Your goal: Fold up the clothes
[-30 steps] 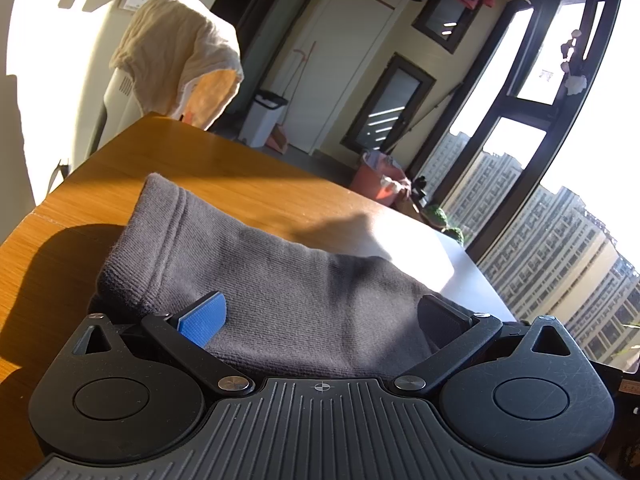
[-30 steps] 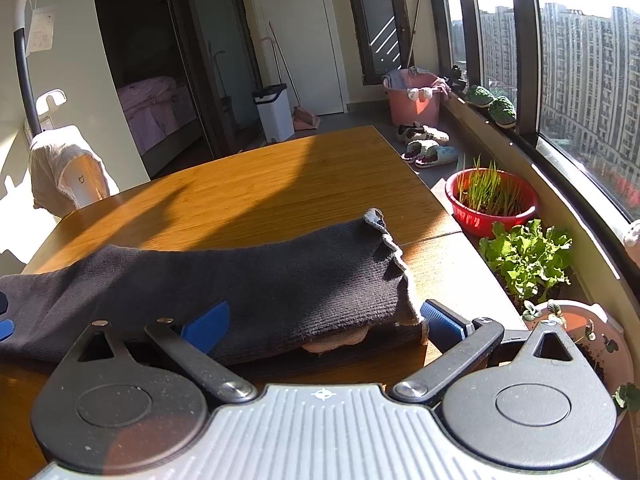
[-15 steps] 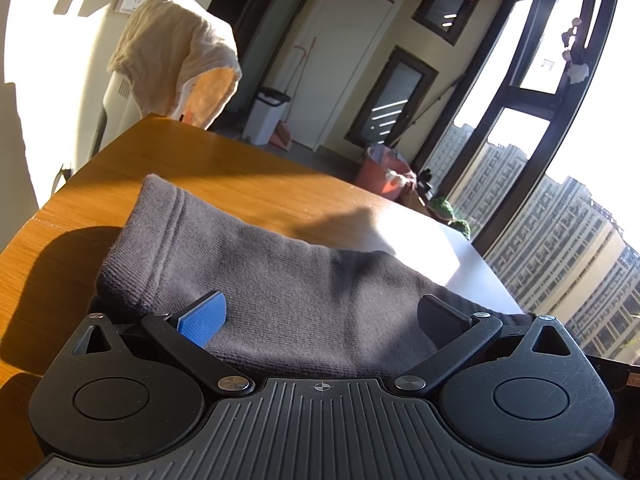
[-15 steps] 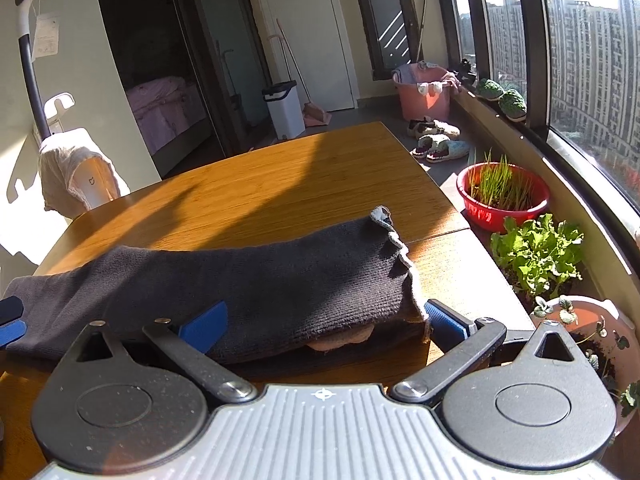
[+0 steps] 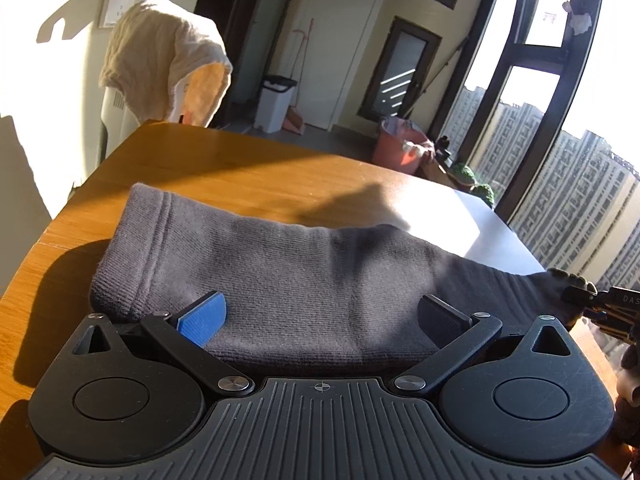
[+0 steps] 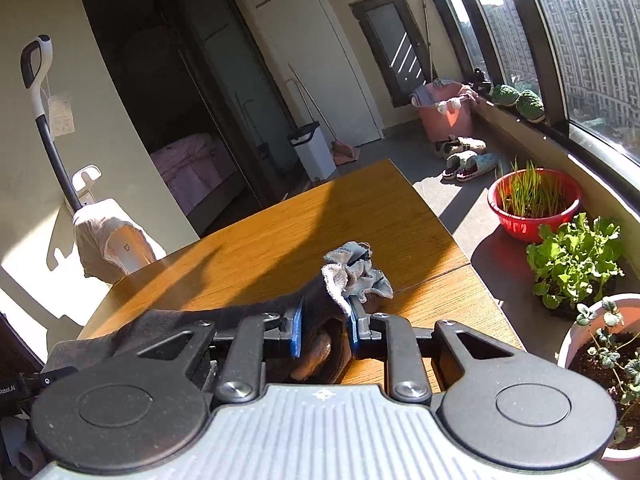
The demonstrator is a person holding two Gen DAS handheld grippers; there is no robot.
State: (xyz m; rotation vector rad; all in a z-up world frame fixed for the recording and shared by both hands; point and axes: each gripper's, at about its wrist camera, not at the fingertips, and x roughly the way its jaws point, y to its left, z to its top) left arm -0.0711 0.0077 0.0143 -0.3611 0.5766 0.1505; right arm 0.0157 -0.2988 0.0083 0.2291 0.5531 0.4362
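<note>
We see the dark knit garment (image 5: 304, 280) lying flat along the near edge of the wooden desk (image 5: 248, 168). Our left gripper (image 5: 320, 316) is spread wide, fingers straddling the cloth, not pressing. Our right gripper (image 6: 323, 330) is closing, pinching the garment's frilly end, which bunches up over the desk's right edge.

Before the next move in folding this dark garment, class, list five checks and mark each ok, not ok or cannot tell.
1. Right gripper has cloth between its closing jaws: ok, the frilled end bunches there.
2. Left gripper grips the garment: not ok, jaws wide, cloth merely between them.
3. Ribbed cuff lies flat: ok.
4. Table beyond the garment is bare: ok.
5. Grip firm enough to lift: cannot tell.
</note>
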